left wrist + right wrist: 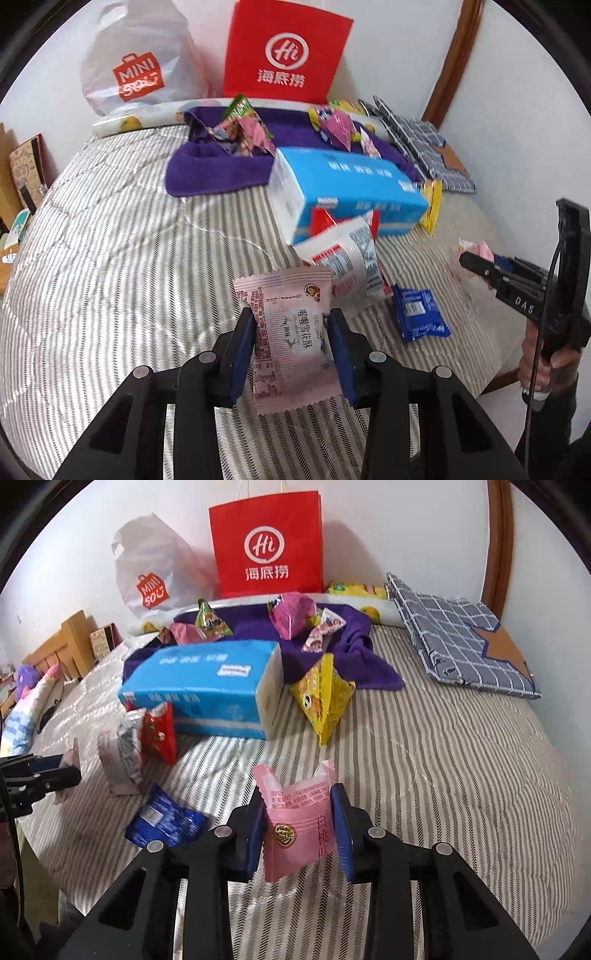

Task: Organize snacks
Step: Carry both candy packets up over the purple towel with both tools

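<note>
Striped bedspread bare rightward, snacks leftward

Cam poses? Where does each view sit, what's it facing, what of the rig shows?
Left wrist: on the left tongs, looking down across the striped bed toward the red paper bag; own fingers clamp a pale pink snack packet; right tongs at the frame's right.
Right wrist: on the right tongs, same heading; fingers clamp a pink packet.
Shared: blue tissue pack, purple towel.
</note>
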Action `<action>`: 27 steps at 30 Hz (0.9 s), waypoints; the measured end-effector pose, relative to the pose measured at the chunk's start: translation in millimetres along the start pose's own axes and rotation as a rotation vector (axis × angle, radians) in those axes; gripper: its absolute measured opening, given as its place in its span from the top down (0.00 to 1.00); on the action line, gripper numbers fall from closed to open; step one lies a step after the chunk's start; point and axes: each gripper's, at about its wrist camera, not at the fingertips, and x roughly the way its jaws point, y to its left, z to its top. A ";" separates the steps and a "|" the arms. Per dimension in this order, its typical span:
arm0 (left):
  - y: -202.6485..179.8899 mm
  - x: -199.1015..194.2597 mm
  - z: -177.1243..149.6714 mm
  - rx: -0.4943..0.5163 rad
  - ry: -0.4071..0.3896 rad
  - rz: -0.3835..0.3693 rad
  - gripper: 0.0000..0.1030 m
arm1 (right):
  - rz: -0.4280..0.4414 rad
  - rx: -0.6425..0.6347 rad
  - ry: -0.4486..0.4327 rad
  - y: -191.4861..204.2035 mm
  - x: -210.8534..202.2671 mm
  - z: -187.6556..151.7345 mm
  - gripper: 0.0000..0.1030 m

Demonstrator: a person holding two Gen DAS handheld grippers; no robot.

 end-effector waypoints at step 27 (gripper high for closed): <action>11.2 -21.6 100.7 -0.022 -0.140 0.035 0.63 | -0.059 0.064 -0.160 -1.9 -35.2 109.3 0.68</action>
